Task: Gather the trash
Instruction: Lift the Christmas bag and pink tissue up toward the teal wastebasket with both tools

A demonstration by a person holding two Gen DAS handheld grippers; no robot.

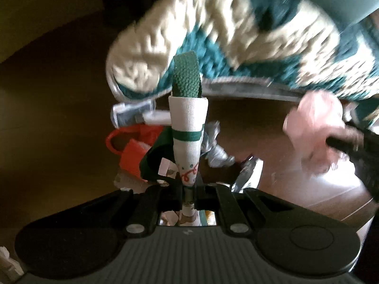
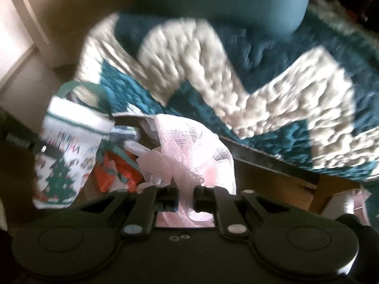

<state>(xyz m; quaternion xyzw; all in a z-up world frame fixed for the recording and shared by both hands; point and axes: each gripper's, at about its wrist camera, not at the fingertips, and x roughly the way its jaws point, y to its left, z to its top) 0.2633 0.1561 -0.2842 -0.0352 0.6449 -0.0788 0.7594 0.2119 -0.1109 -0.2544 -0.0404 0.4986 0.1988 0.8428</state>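
Note:
My left gripper [image 1: 189,182] is shut on a white Christmas-print fabric bag [image 1: 189,118] with a green handle, which hangs edge-on in the left wrist view. The right wrist view shows the bag [image 2: 68,142] from the side, with a green tree on it, and the left gripper [image 2: 35,146] at its left. My right gripper [image 2: 185,189] is shut on a bunch of pink mesh [image 2: 189,142]. That pink mesh [image 1: 315,123] and the right gripper [image 1: 343,142] show blurred at the right of the left wrist view. Both hang above the floor.
Below on the brown floor [image 1: 59,118] lie a red plastic piece [image 1: 132,156], crumpled foil [image 1: 218,151] and a white tube [image 1: 132,113]. A teal and cream shaggy rug [image 2: 260,82] lies behind, with a teal cushion [image 2: 225,0] beyond it. A brown box [image 2: 331,189] sits right.

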